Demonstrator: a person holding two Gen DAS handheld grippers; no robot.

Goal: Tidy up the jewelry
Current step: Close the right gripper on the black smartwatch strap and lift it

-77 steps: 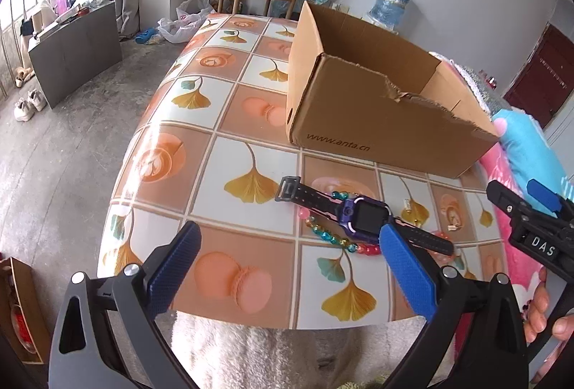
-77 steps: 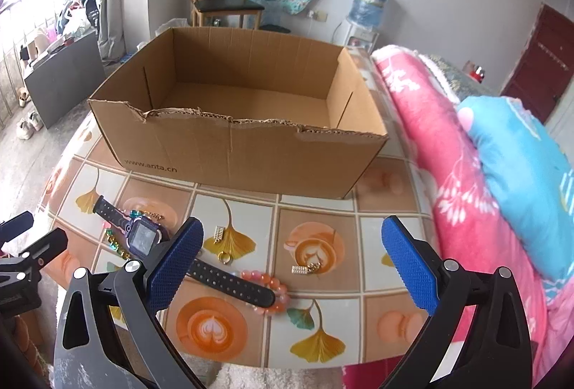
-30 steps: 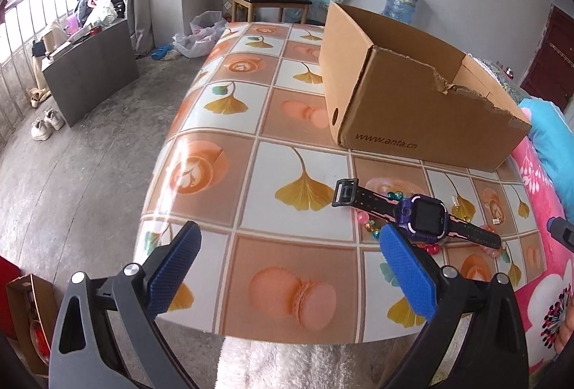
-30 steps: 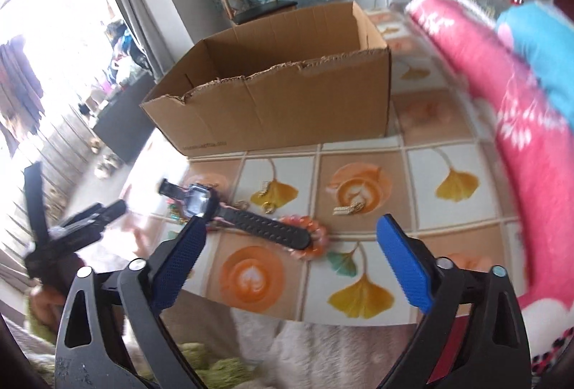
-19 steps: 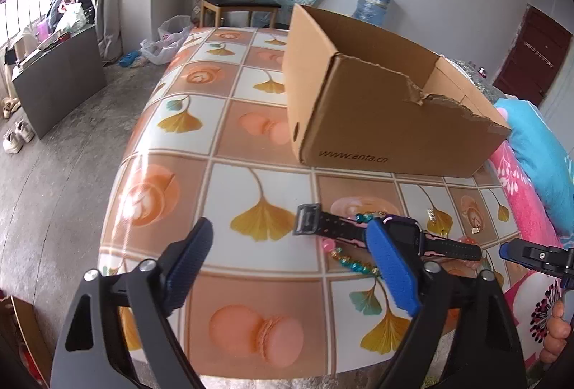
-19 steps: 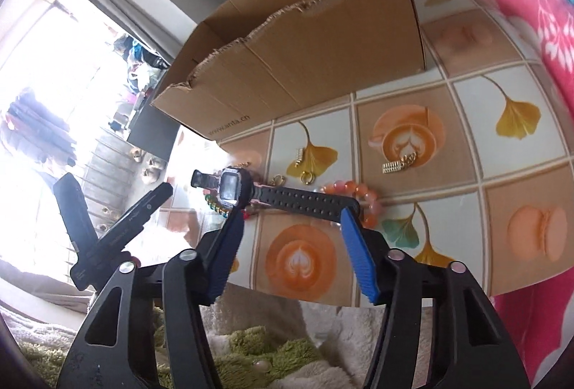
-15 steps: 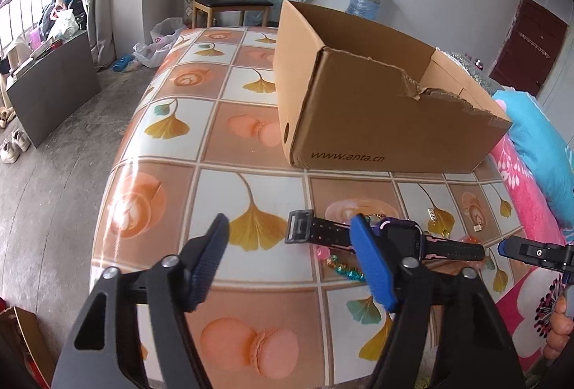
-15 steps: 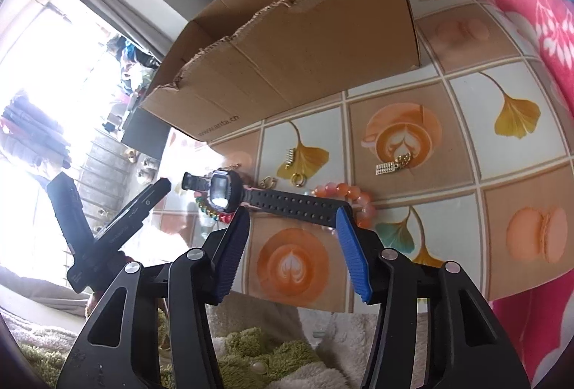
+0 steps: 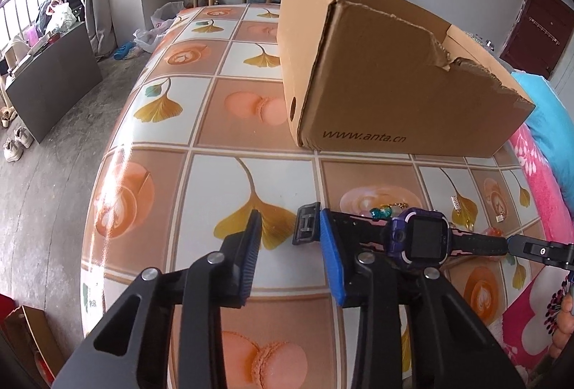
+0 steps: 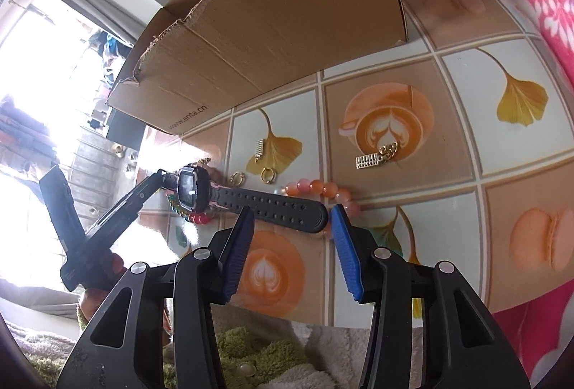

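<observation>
The left gripper [image 9: 287,231] fills the lower centre of its own view, jaws partly open and just been closing; the buckle end of the watch [image 9: 418,240] sits between them, against the right pad, but no firm pinch can be confirmed. In the right wrist view the right gripper [image 10: 292,222] stands at lower centre, likewise part open and closing, the holed strap tip lying between its pads without clear contact on either.

The watch lies flat across the table [image 9: 229,116], mid-frame, over a green bead string [image 10: 179,207] and beside an orange bead bracelet [image 10: 323,190]. A gold ring [image 10: 267,175] and a gold charm [image 10: 375,157] lie just beyond. The cardboard box [image 9: 376,76] stands open farther back, upper right.

Judged step: a two-handed pick-up of the watch by its strap ends. The next move calls for both pairs of jaws to finish closing, then a level lift together towards the box.

Against the earliest frames, both grippers are lower, closer to the watch and much narrower; the jewellery has not shifted.
</observation>
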